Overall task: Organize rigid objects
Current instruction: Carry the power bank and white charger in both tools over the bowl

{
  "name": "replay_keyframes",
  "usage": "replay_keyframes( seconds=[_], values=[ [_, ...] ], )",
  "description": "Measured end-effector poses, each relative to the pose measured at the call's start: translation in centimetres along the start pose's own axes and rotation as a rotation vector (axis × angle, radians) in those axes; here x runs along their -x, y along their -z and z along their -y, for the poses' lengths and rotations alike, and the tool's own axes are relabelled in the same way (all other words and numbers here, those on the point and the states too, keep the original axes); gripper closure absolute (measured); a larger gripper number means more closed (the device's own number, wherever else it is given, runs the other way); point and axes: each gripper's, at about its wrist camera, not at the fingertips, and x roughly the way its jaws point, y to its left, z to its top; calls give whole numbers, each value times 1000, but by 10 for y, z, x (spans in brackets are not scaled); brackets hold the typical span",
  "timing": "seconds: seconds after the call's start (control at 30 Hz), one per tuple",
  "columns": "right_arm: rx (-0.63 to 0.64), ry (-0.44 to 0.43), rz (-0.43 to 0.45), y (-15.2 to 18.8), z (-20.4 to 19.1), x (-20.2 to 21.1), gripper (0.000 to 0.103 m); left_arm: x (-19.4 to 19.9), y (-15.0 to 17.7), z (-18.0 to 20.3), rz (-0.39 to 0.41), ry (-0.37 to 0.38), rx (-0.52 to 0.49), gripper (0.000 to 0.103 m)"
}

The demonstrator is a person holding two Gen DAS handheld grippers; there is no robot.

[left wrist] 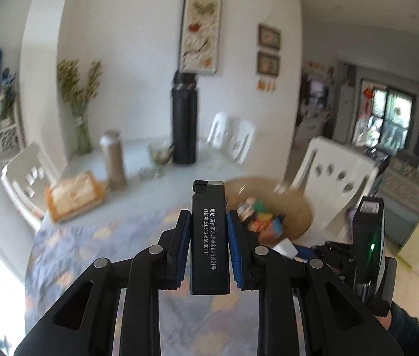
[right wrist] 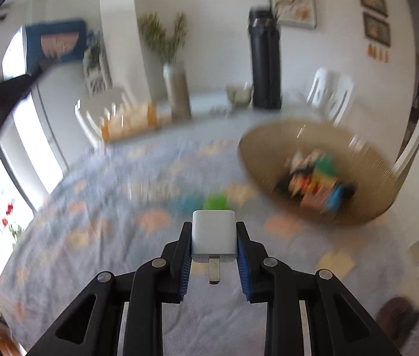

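Observation:
My left gripper [left wrist: 208, 218] is shut on a black lighter [left wrist: 208, 237] with white print, held upright above the table. Beyond it to the right stands a round woven basket [left wrist: 295, 198] holding several colourful small items. In the right wrist view my right gripper [right wrist: 214, 230] is shut on a white plug adapter [right wrist: 213, 235], its metal prong pointing back toward the camera. The same basket [right wrist: 366, 160] lies ahead to the right. Blurred green and blue small objects [right wrist: 209, 201] lie on the cloth just past the adapter. The right gripper's body [left wrist: 368, 237] shows at the left view's right edge.
A floral tablecloth [right wrist: 90, 237] covers the table. At the far end stand a tall black flask [left wrist: 184, 118], a beige bottle [left wrist: 114, 160], a glass cup [left wrist: 159, 152], a vase of dried stems [left wrist: 82, 118] and an orange tray [left wrist: 73, 195]. White chairs [left wrist: 331, 178] ring the table.

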Motion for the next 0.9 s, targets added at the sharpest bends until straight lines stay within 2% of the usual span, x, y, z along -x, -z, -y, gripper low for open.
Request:
replay_keyframes(
  seconds=[0.07, 0.13, 0.2, 0.3, 0.37, 0.5, 0.6, 0.7, 0.8, 0.9],
  values=[
    [-24, 41, 66, -25, 14, 24, 77, -1, -16, 10, 31, 4, -15, 82],
    [-58, 68, 113, -48, 30, 42, 77, -14, -35, 16, 25, -11, -22, 82],
    [-114, 87, 163, -70, 50, 59, 77, -32, -49, 19, 22, 24, -1, 82],
    [-189, 93, 212, -91, 75, 69, 77, -63, -53, 27, 28, 52, 0, 82],
    [-230, 108, 216, -95, 85, 64, 77, -90, -48, 31, -2, 111, 14, 82],
    [-317, 162, 125, -89, 101, 21, 77, -154, -22, 40, -105, 196, 32, 82],
    [-349, 211, 43, -74, 108, -11, 77, -198, 0, 40, -212, 314, 27, 82],
    [-362, 220, -24, -62, 118, -34, 77, -226, 12, 32, -289, 319, 79, 82],
    [-376, 233, -69, -57, 125, -48, 77, -234, 23, 29, -295, 335, 120, 82],
    [-385, 240, -106, -54, 130, -59, 77, -239, 31, 36, -316, 317, 99, 82]
  ],
)
